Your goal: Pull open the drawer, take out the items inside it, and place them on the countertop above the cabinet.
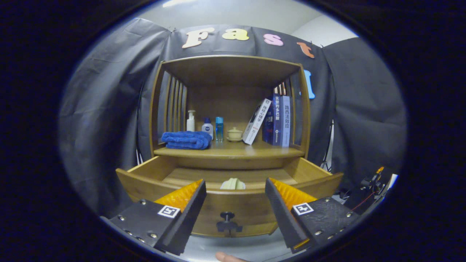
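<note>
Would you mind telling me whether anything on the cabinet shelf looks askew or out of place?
One white book leans tilted against the upright books beside it. Nothing else stands out. The hand-held gripper is open before the pulled-out drawer.

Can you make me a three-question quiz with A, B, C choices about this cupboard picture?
1. Where is the blue towel?
A. inside the drawer
B. on the shelf, beside the bottles
C. on the floor

2. How many books stand on the shelf?
A. one
B. four
C. nine

3. What state is the drawer in?
A. pulled open
B. shut tight
C. taken out entirely

Answers: 1 B, the towel lies at the shelf's end next to the bottles. 2 B, four spines show. 3 A, a pale item shows inside, beyond the open gripper.
</note>
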Demonstrator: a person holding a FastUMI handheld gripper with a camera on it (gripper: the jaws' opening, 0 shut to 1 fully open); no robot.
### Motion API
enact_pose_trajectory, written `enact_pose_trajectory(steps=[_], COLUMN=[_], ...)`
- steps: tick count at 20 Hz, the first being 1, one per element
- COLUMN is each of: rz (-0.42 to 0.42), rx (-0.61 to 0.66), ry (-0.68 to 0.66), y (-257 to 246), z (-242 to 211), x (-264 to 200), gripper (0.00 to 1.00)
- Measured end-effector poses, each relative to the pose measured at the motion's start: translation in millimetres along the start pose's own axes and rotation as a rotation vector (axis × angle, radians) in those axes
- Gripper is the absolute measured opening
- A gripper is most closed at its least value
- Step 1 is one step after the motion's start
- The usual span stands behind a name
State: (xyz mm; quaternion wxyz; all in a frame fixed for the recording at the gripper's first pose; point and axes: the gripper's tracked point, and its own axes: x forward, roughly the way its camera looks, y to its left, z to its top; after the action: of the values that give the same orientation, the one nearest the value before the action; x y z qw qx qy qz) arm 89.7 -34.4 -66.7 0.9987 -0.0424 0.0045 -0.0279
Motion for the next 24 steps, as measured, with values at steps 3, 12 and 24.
enact_pose_trajectory(steps=[3,12,24], rz=[0.022,0.060,0.031], rx=[-0.007,0.028,0.188], ry=[0.086,0.376,0.724], y=[9.2,27.4,26.6], z=[-9.4,-28.8,-97.0], x=[26.2,111.8,151.3], gripper=[0.98,0.99,0.86])
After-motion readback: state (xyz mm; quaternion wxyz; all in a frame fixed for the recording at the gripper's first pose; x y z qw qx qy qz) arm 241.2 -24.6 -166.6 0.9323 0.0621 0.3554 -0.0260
